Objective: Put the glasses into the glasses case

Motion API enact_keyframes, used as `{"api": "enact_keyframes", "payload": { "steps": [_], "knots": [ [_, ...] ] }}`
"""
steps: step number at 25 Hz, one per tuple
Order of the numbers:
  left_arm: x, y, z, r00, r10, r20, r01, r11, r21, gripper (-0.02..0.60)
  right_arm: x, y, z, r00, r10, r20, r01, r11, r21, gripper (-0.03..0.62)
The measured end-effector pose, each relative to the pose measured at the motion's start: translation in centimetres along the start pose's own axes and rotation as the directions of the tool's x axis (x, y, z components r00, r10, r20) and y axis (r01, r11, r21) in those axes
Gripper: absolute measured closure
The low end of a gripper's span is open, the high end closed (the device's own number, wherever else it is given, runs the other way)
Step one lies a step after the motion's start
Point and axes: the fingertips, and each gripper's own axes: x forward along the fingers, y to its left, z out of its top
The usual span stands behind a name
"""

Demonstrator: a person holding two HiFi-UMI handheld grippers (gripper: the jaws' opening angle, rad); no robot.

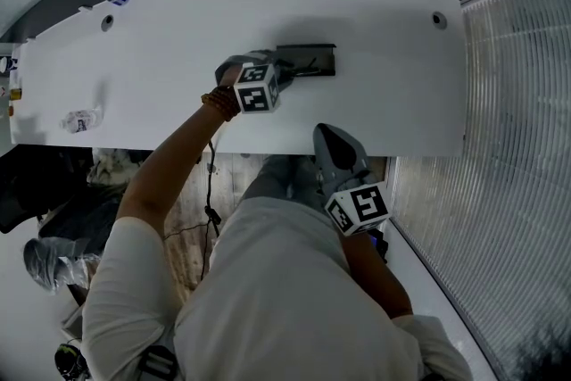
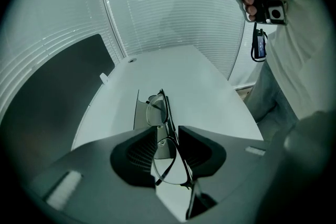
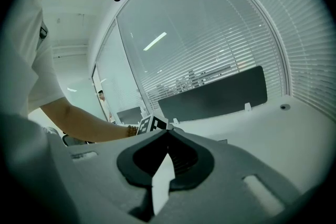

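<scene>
Lowering the glasses into the case

Your left gripper (image 2: 169,131) is clamped on the glasses (image 2: 169,140) near the frame's middle. The far lens hangs over the glasses case (image 1: 312,59), which lies at the gripper's 3 o'clock on the white table (image 1: 161,58). Line the frame up with the case's long side, sink it gently, then let go. Your right gripper (image 3: 168,134), jaws together and empty, sits at the case's 6 o'clock.

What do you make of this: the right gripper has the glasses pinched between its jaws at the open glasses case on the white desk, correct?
Wrong gripper. The left gripper has the glasses pinched between its jaws, at the open glasses case on the white desk; the left gripper view shows it. The right gripper is shut on nothing.
</scene>
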Motion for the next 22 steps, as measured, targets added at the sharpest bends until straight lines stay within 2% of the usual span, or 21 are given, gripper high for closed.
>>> {"api": "enact_keyframes", "payload": {
  "steps": [11, 22],
  "knots": [
    [4.0, 2.8, -0.3, 0.998, -0.037, -0.048, 0.039, 0.998, 0.051, 0.449, 0.4, -1.5, -1.4, 0.999, -0.025, -0.026, 0.026, 0.999, 0.035, 0.591],
    [6.9, 3.0, -1.1, 0.995, -0.038, -0.096, 0.049, 0.993, 0.112, 0.449, 0.4, -2.9, -3.4, 0.997, -0.044, -0.055, 0.049, 0.995, 0.085, 0.591]
  ]
}}
